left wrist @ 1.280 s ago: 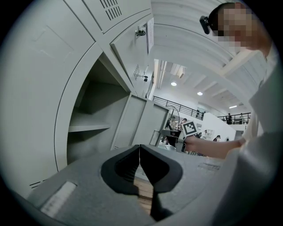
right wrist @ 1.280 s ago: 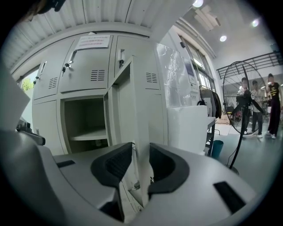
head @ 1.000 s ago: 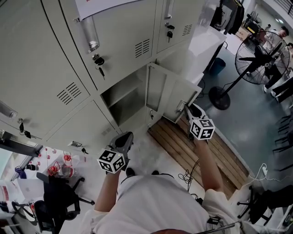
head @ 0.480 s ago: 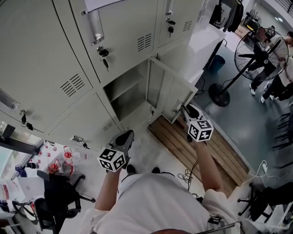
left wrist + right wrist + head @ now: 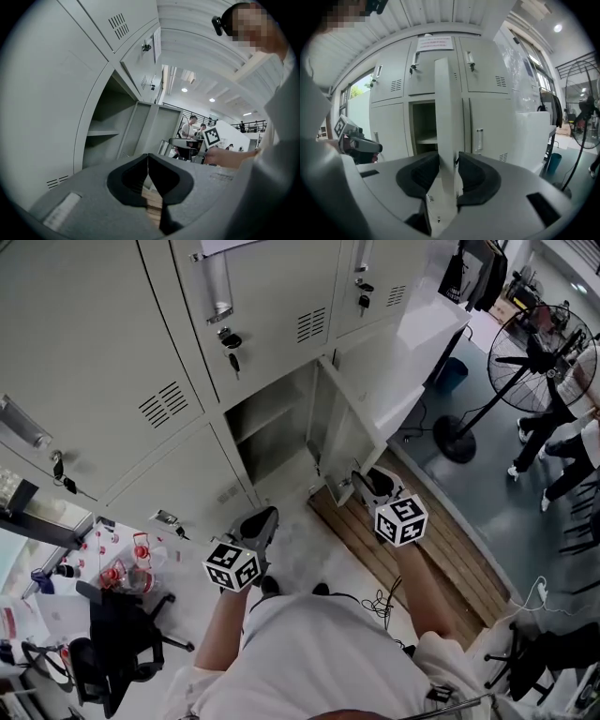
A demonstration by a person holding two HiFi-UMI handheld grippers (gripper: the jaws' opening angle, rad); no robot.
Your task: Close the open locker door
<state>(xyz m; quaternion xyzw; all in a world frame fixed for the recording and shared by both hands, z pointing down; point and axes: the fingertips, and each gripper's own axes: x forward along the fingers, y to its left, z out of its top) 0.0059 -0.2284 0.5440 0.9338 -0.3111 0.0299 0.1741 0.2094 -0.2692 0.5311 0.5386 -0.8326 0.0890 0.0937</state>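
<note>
The open locker door [image 5: 345, 426] stands out from the lower middle compartment [image 5: 267, 432], which is empty with one shelf. My right gripper [image 5: 362, 482] is shut on the door's free edge; in the right gripper view the door [image 5: 445, 108] runs edge-on between both pads of that gripper [image 5: 448, 164]. The left gripper [image 5: 259, 521] hangs in front of the lockers, lower left of the opening, shut and touching nothing. In the left gripper view the left gripper [image 5: 148, 159] points at the compartment [image 5: 105, 133] and the door [image 5: 152, 126].
Keys hang in the locks [image 5: 231, 341] of the shut lockers above. A wooden slat platform [image 5: 422, 554] lies on the floor under the door. A standing fan [image 5: 544, 348] and people's legs [image 5: 572, 451] are at the right; an office chair [image 5: 112, 648] and bottles [image 5: 131, 573] at the lower left.
The right gripper has moved left with the door's edge, and the door has swung partway toward the locker front. The left gripper has barely moved.
</note>
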